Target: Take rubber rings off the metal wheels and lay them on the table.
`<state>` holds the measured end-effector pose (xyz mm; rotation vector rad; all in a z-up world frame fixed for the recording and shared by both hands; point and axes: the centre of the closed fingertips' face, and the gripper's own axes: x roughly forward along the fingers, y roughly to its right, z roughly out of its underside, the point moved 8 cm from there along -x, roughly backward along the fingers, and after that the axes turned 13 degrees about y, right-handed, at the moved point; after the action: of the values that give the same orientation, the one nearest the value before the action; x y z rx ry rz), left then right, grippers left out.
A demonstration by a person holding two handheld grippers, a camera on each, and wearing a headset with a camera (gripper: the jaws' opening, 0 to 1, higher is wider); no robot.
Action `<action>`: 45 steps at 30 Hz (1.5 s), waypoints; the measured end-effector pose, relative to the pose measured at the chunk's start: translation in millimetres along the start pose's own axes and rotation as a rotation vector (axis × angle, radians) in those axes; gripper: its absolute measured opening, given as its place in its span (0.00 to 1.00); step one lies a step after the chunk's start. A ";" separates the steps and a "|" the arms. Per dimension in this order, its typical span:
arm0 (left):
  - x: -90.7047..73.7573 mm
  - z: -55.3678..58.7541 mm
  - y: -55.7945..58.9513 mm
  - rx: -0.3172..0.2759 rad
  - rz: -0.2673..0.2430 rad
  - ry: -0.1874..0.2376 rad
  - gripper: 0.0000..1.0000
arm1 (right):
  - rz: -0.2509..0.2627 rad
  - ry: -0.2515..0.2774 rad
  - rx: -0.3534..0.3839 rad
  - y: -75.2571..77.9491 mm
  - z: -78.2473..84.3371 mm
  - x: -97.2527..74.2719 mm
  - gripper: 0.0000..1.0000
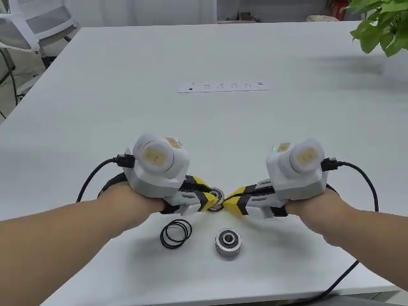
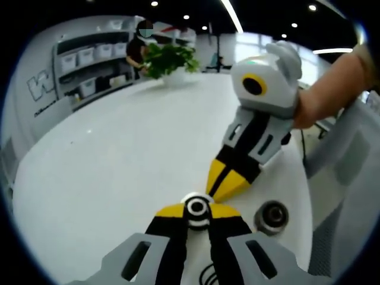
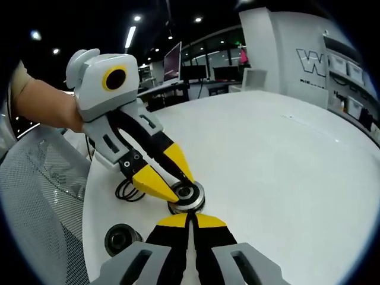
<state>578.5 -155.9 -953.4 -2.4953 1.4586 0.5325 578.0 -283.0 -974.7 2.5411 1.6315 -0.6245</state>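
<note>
Metal wheel [image 3: 189,195] in left tool [image 2: 197,210], perhaps against right tool [image 3: 190,218].

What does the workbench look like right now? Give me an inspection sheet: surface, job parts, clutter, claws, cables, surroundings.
Surface: white table.
Job's things: one metal wheel held up at the claws; a second wheel lying near the front edge; loose rubber rings lying beside it.
Clutter: a white strip with small marks, on the far side.
Grippers: left claw shut on the metal wheel; right claw shut, tips at that wheel's rim; whether it pinches a ring cannot be told.
Cables: black cable from the left gripper; second black cable from the right.
Surroundings: plant, chair, shelves.
</note>
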 end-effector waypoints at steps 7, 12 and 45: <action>0.4 -0.4 1.0 0.027 -0.006 -0.006 0.13 | 0.033 0.024 0.142 2.9 1.8 -2.7 0.00; 0.1 0.0 3.4 0.030 -0.013 -0.004 0.12 | 0.045 0.032 0.155 3.6 1.6 -5.4 0.00; -1.6 -0.6 12.5 0.052 -0.042 -0.020 0.12 | 0.049 0.100 0.254 -7.8 -12.1 -9.9 0.00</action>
<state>567.0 -161.0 -952.2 -2.4674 1.3910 0.5036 571.2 -284.9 -958.7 2.8232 1.6072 -0.7570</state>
